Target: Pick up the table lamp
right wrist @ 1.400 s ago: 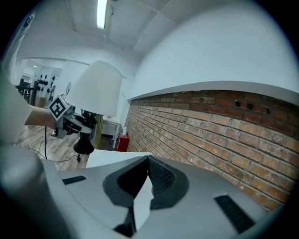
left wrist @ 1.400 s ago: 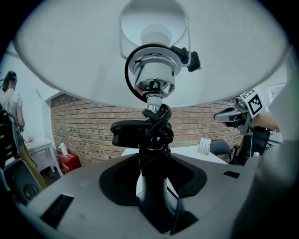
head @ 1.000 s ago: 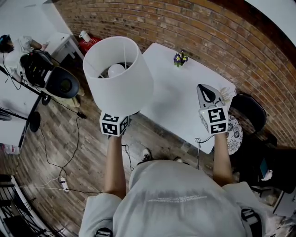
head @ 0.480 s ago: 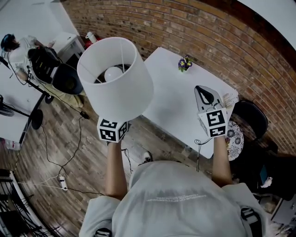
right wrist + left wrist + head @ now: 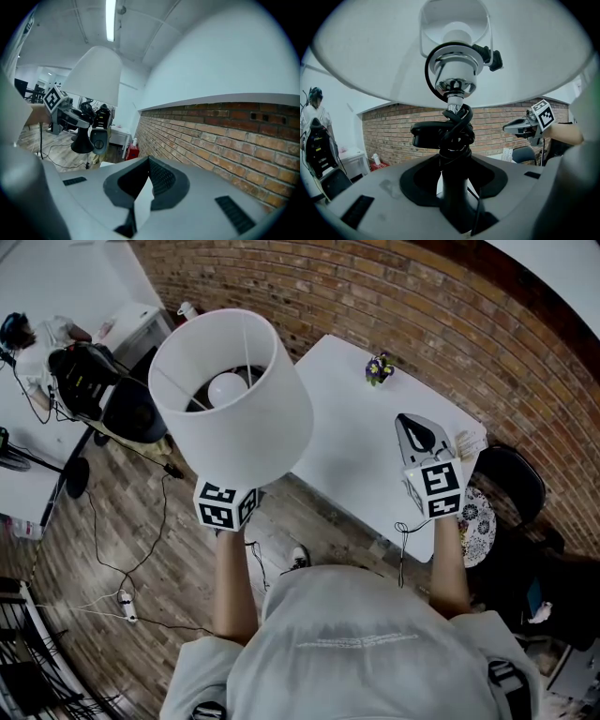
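The table lamp has a white shade [image 5: 234,395], a bulb [image 5: 227,386] inside and a black stem [image 5: 453,183] wrapped with its cord. My left gripper [image 5: 454,161] is shut on that stem just below the chrome socket and holds the lamp upright in the air, left of the white table [image 5: 352,460]. In the head view the shade hides the left jaws; only the marker cube [image 5: 225,505] shows. My right gripper [image 5: 418,432] hovers over the table's right end, jaws together and holding nothing. The right gripper view shows the shade [image 5: 93,75] off to the left.
A small flower pot [image 5: 378,368] stands at the table's far edge and papers [image 5: 466,439] lie at its right end. A black chair [image 5: 511,482] is right of the table. Left are an office chair [image 5: 131,409], floor cables [image 5: 122,606] and a person [image 5: 28,334]. A brick wall [image 5: 422,315] runs behind.
The lamp in my left gripper has drifted slightly left and nearer the head camera, its shade looking larger. The right gripper has hardly moved.
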Motion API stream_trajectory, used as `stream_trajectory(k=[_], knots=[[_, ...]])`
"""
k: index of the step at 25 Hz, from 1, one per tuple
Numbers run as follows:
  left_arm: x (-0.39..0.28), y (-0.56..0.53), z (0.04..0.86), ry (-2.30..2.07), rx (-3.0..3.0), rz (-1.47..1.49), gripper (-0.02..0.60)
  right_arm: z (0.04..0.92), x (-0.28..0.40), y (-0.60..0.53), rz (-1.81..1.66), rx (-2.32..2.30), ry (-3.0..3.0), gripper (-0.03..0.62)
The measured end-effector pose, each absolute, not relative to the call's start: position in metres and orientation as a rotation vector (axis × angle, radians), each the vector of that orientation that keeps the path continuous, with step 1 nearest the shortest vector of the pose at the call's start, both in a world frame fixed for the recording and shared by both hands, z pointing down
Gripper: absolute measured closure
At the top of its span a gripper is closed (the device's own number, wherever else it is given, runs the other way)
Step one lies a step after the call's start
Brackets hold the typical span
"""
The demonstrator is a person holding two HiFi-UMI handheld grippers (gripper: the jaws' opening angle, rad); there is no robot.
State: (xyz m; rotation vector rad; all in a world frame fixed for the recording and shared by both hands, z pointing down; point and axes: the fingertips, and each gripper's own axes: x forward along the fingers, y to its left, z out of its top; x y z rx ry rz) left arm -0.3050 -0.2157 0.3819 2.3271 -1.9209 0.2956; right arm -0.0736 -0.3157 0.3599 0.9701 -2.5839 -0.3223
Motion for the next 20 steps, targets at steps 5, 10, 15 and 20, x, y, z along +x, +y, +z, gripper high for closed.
stream_trajectory(k=[5, 10, 15, 20], knots=[[-0.307, -0.212, 0.382, -1.937, 2.319, 0.294, 0.419, 0.358, -0.077, -0.313, -0.317, 0.966, -2.592, 0.592], [-0.311, -0.210, 0.386, -1.938, 2.307, 0.319, 0.419, 0.362, -0.079, -0.311, -0.319, 0.965, -2.584, 0.592], [-0.314, -0.208, 0.387, -1.943, 2.297, 0.308, 0.419, 0.366, -0.079, -0.310, -0.310, 0.967, -2.580, 0.592], [-0.317, -0.208, 0.391, -1.947, 2.289, 0.315, 0.419, 0.374, -0.078, -0.311, -0.296, 0.969, -2.573, 0.592]])
